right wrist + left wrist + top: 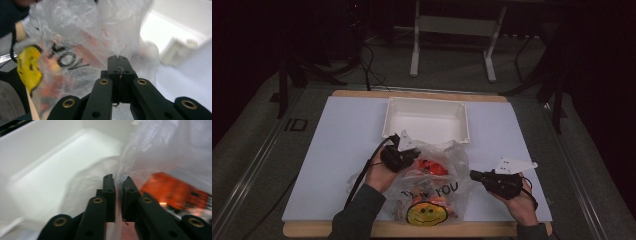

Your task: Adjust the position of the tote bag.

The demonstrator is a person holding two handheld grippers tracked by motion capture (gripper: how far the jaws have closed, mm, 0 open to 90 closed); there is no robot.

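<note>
Pinching the clear plastic bag (pixel 432 182) at its upper left edge, my left gripper (pixel 118 182) has its jaws nearly together on a fold of film. My right gripper (pixel 119 60) is clamped tight on the bag's right edge, at three o'clock from the smiley face. The bag, holding orange packets (pixel 175 191), lies at six o'clock from the white tray (pixel 427 120).

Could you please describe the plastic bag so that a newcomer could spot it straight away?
On the white table board, just in front of the empty white rectangular tray, lies a crinkled clear plastic bag holding orange items. Its yellow smiley face sets it apart.
</note>
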